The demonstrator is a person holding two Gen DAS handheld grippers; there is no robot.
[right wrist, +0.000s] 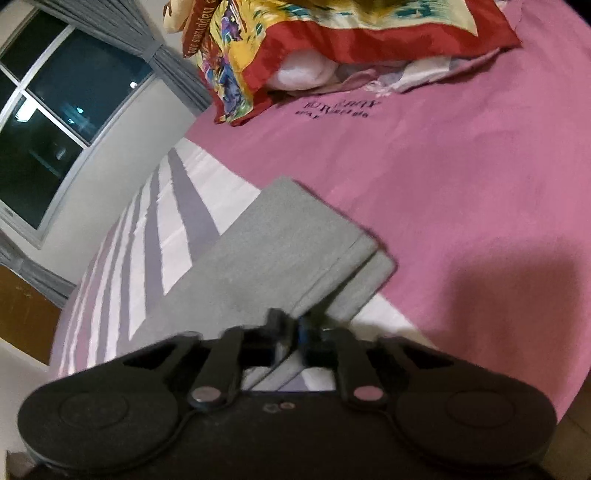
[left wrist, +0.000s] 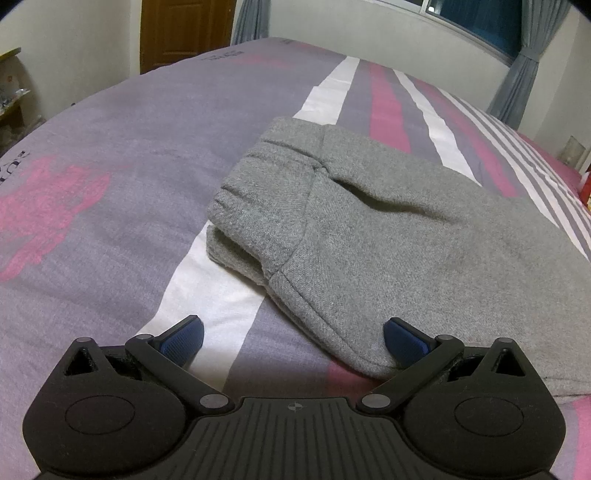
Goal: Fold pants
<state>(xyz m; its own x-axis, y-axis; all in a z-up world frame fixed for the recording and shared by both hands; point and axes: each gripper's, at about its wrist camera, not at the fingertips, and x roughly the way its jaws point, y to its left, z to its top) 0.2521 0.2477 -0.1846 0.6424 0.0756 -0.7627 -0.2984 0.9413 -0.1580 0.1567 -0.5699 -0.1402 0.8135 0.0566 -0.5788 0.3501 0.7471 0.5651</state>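
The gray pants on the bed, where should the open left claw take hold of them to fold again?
Grip the gray pants at the stacked waistband end, coming from its open left side: the layers there form a thick, exposed edge over the bedsheet.

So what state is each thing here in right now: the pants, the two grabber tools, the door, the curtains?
Gray pants: folded over, lying on the bed.
Left gripper: open, holding nothing.
Right gripper: shut, pants fabric between its fingers.
Door: closed.
Curtains: drawn aside from the window.
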